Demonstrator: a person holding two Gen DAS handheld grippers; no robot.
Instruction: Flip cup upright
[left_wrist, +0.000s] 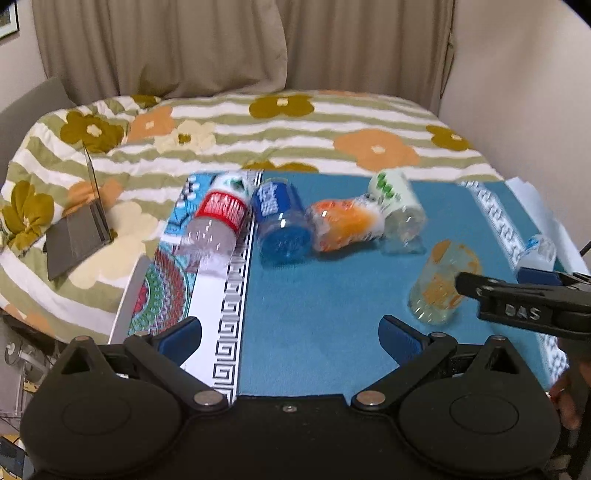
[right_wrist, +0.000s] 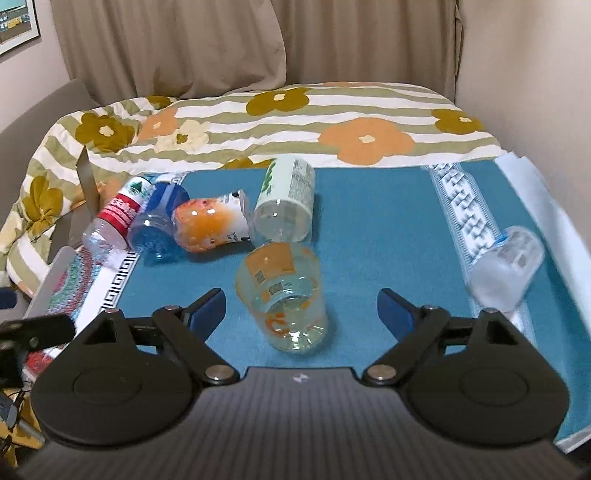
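blue cloth (right_wrist: 369, 229) covers the bed before me. the orange-printed clear cup (right_wrist: 282, 295) lies on its side, base toward my right gripper (right_wrist: 301, 310), long axis running away from me. six cups in all. my left gripper (left_wrist: 290, 336) and right both have jaws spread, empty.

Your 2 views: soft, even indoor light, faint shadows. Left-wrist view motion-blurred across the bottles (left_wrist: 280, 218); right-wrist view sharper. Fisheye bends edges; small glare specks on plastic.
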